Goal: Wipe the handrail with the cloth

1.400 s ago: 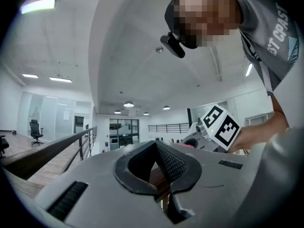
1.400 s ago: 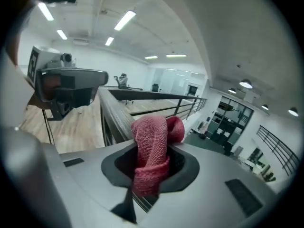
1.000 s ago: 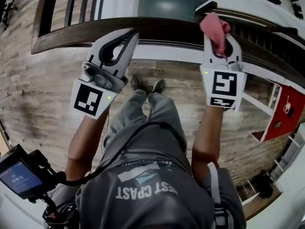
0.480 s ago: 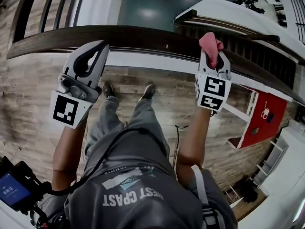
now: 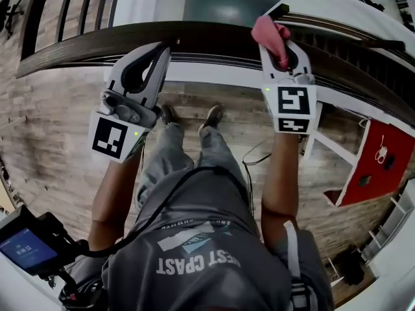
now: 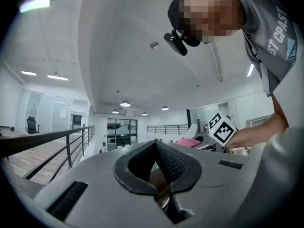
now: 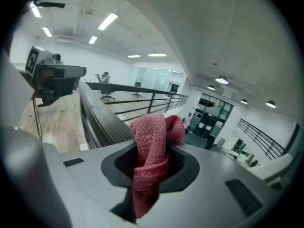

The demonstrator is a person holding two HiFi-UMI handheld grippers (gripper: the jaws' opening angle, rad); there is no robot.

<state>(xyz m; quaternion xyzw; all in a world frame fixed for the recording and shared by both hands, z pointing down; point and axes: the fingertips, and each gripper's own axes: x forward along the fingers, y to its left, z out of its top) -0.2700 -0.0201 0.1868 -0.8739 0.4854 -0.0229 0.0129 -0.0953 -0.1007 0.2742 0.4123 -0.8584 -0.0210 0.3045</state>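
Note:
The dark wooden handrail (image 5: 214,41) curves across the top of the head view. My right gripper (image 5: 277,44) is shut on a pink cloth (image 5: 267,32), which it holds against the rail's top. In the right gripper view the cloth (image 7: 152,148) bunches out between the jaws, with the handrail (image 7: 102,118) running off to the left. My left gripper (image 5: 161,49) sits over the rail further left, jaws shut with nothing in them. In the left gripper view its tips (image 6: 155,147) meet, and brown wood shows below them. The cloth (image 6: 188,140) appears there in the distance.
Black balusters (image 5: 71,8) stand at the upper left. My legs and shoes (image 5: 188,115) are on the wooden floor (image 5: 52,128) below. A red cabinet (image 5: 376,167) is at the right, and a small screen device (image 5: 23,248) at the lower left. Beyond the rail is a drop to a lower floor (image 5: 220,2).
The right gripper with the cloth has slid left along the rail, closer to the left gripper. Both grippers stay shut.

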